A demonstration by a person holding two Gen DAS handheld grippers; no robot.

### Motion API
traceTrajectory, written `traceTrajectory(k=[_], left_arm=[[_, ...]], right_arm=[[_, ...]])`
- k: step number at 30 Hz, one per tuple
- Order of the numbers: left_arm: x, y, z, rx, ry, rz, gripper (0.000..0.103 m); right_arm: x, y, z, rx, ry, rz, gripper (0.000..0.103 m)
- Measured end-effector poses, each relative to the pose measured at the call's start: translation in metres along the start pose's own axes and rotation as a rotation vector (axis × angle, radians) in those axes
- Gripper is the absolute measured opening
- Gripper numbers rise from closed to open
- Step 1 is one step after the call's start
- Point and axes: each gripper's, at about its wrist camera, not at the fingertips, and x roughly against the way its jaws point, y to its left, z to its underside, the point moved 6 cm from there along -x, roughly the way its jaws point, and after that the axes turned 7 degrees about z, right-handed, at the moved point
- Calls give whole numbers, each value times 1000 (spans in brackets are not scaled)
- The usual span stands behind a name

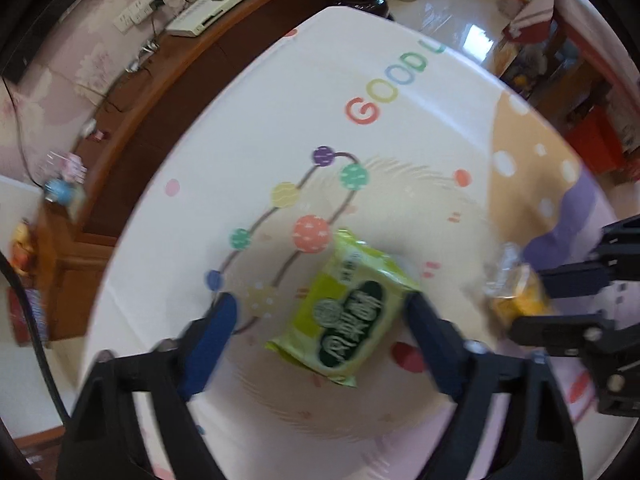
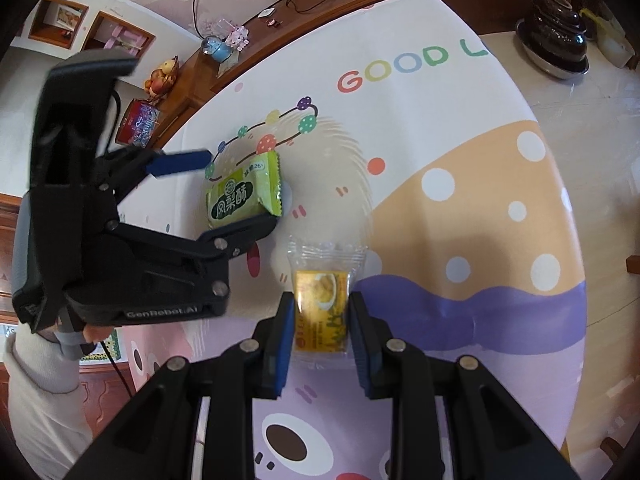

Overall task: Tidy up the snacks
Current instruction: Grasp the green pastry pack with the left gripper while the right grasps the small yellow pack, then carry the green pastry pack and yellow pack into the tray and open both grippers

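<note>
A green snack packet (image 1: 348,312) lies on the table's patterned cloth (image 1: 280,120). My left gripper (image 1: 320,308) is open, its blue pads on either side of the packet, the right pad touching its edge. In the right wrist view the green packet (image 2: 244,190) sits between the left gripper's fingers (image 2: 184,162). A yellow snack in a clear wrapper (image 2: 322,304) lies between the pads of my right gripper (image 2: 322,320), which stands close around it. It shows blurred in the left wrist view (image 1: 516,292) beside the right gripper's fingers (image 1: 572,276).
A wooden cabinet (image 1: 152,92) runs along the table's far left side with a white box (image 1: 212,8), cables and trinkets. A dark lidded pot (image 2: 556,36) stands on the floor beyond the table. Red boxes (image 1: 596,140) sit at the right.
</note>
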Motion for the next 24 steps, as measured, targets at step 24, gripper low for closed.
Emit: traceTrajectory(k=[24], left_arm=[[139, -35, 146, 447, -90, -156, 35]], right_arm=[[96, 57, 65, 151, -86, 5, 27]])
